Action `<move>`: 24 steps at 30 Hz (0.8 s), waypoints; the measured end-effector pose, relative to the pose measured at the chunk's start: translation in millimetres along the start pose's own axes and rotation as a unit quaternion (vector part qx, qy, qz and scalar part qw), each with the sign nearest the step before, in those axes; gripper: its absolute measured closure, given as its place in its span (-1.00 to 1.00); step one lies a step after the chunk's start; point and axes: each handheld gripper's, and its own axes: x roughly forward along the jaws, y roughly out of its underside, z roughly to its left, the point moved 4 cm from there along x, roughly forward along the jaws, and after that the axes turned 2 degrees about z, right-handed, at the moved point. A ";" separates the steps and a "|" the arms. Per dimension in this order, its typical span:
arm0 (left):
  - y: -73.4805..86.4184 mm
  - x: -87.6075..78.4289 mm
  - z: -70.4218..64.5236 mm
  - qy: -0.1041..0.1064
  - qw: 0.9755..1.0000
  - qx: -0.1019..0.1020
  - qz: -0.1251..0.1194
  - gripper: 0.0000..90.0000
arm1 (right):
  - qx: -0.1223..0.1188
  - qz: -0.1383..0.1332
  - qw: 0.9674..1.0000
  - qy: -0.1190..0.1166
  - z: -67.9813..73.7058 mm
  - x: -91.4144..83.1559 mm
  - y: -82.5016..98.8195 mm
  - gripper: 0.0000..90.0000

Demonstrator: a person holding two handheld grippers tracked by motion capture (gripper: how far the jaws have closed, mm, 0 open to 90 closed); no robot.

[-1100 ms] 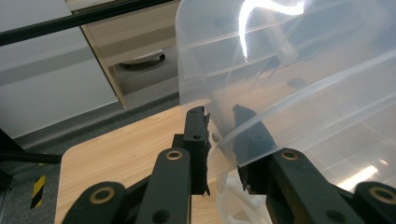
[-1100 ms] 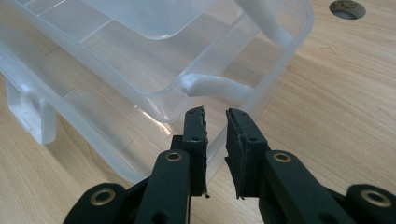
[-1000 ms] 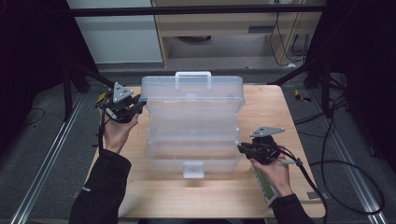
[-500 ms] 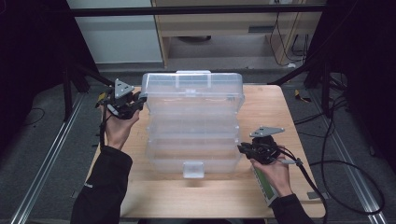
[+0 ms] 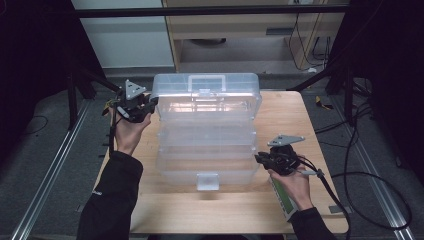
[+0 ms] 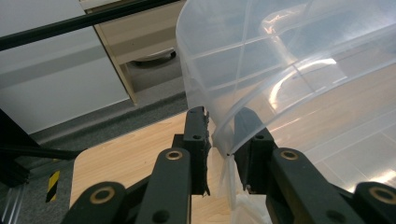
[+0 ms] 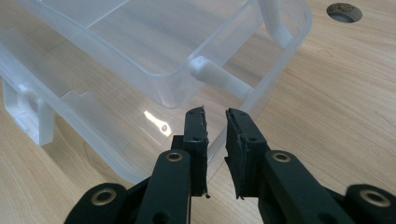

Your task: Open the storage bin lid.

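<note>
L gripper [image 6: 219,135] fingers pinch box [image 5: 207,130] lid edge at 10 o'clock; R gripper [image 7: 215,122] fingers narrow, empty. Risk: thin lid slips, drops shut.

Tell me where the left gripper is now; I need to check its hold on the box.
In the high view the left gripper sits at the clear plastic box's far left corner, jaws straddling the top tier's thin rim.

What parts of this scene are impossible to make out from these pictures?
- Left gripper view: whether the jaws pinch the box rim or merely straddle it.
- Right gripper view: the box's wall slips behind the right gripper.
- High view: the latch is blurred; the box's contents, if any, are too hazy.
</note>
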 end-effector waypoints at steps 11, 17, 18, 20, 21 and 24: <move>-4.2 8.4 1.6 -0.004 1.000 -0.001 0.002 0.67 | -0.002 -0.001 1.000 0.001 0.1 0.1 0.1 0.74; -7.3 15.6 3.5 -0.007 1.000 0.000 0.007 0.67 | -0.003 0.000 1.000 0.000 0.0 0.1 0.0 0.74; -7.6 16.6 3.7 -0.008 1.000 -0.001 0.006 0.67 | -0.003 -0.001 1.000 0.000 -0.1 0.2 0.0 0.74; -7.8 17.6 4.0 -0.008 1.000 -0.002 0.005 0.67 | -0.004 -0.001 1.000 0.001 -0.2 0.2 0.1 0.74; -8.1 18.4 4.3 -0.008 1.000 -0.004 0.005 0.68 | -0.004 -0.001 1.000 0.001 -0.1 0.2 0.1 0.74; -8.7 21.2 5.6 -0.009 1.000 -0.006 0.005 0.68 | -0.005 -0.001 1.000 0.001 -0.1 0.2 0.1 0.74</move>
